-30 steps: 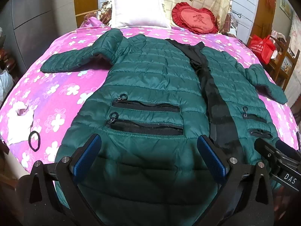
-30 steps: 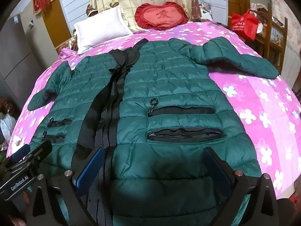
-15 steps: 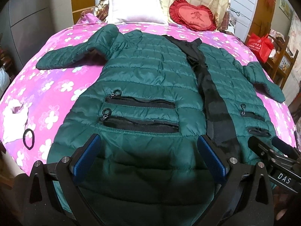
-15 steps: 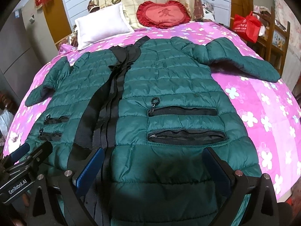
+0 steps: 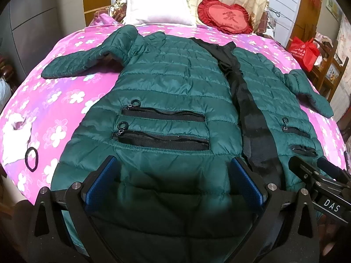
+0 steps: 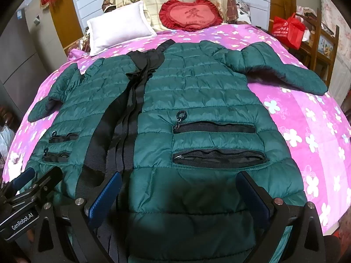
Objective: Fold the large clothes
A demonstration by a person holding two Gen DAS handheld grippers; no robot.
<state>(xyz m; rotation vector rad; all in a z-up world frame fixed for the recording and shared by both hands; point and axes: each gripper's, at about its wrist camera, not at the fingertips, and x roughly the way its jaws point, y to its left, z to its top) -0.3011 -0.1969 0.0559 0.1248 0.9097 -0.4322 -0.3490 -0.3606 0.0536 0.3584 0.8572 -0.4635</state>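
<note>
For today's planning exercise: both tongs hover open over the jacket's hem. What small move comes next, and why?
Probably lower both tongs, left and right, to pinch the hem: the green jacket lies flat, unfolded, with nothing gripped.

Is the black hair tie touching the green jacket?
Apart. In the left wrist view the hair tie lies near the bed's edge, with a strip of pink bedspread showing between it and the jacket.
</note>
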